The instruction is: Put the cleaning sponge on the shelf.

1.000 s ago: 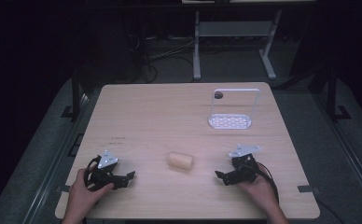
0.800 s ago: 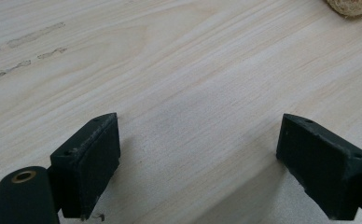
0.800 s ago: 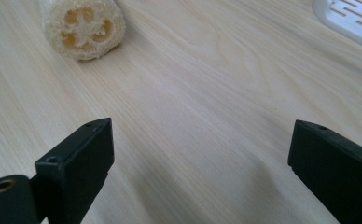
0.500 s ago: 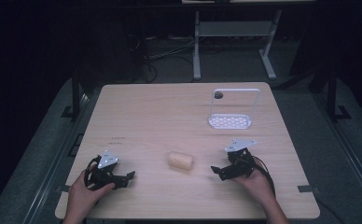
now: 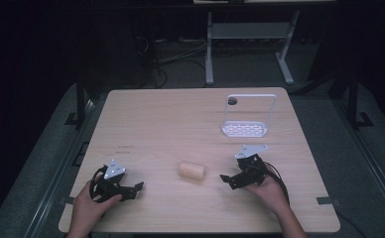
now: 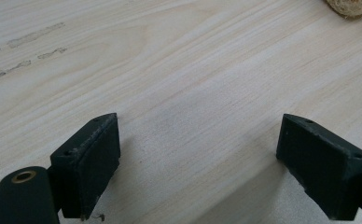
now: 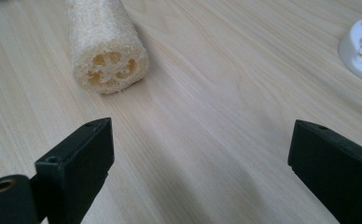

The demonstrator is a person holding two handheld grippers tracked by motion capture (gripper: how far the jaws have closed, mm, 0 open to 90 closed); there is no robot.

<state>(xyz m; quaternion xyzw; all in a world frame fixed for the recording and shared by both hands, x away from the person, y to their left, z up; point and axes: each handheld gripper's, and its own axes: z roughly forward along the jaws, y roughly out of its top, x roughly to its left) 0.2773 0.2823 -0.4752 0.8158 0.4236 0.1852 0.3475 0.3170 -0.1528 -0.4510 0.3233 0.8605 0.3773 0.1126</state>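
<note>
Two grippers flanking a loofah piece on the wooden surface (image 5: 156, 119).
High view: the loofah piece (image 5: 192, 170) is lying between the left gripper (image 5: 131, 189) and right gripper (image 5: 228, 179), near the white rack (image 5: 245, 129). Left gripper view: fingers (image 6: 88, 158) are standing apart over bare wood. Right gripper view: fingers (image 7: 76, 158) are gaping, loofah ahead.

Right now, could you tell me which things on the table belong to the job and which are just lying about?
In the job:
loofah piece
right gripper, open, pointing at it

Lying about:
white rack, far side
left gripper, open, aimed at bare table
</note>
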